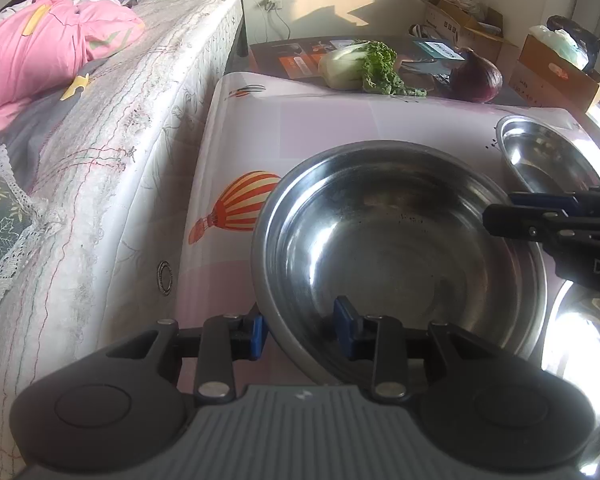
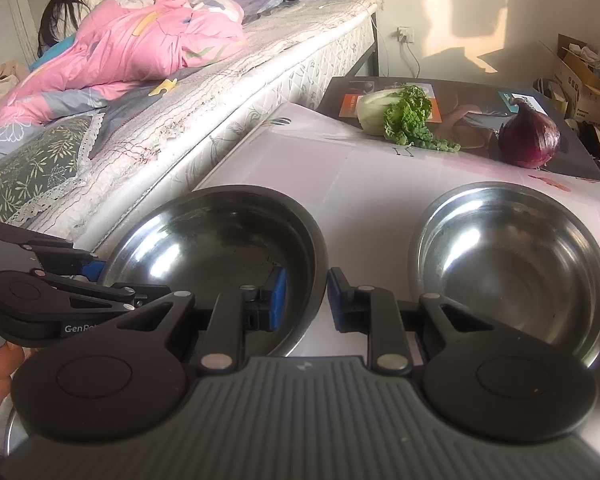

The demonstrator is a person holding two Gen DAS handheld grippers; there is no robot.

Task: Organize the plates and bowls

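I have both tongs at one steel bowl (image 1: 400,236), which sits on the balloon-print table cover (image 1: 236,128). The left gripper (image 1: 302,330) is partly open and straddles the bowl's near rim: one blue pad outside the wall, the other inside. No squeeze is visible, so I judge the rim bracketed but not clamped. The right gripper (image 2: 306,300) is likewise partly open, straddling the opposite rim of the same bowl, one pad inside, one outside.

A second steel bowl (image 2: 512,268) sits just right of the right gripper, apart from the first. A further shiny steel dish (image 1: 580,360) shows at the edge below the right gripper; its type I cannot tell.

Status: no bowls are nested in view, so I judge the organizing early. Remaining: close both tongs, lift, stack.

Beyond both tongs lie a leafy cabbage (image 2: 396,116) and a red onion (image 2: 530,134).
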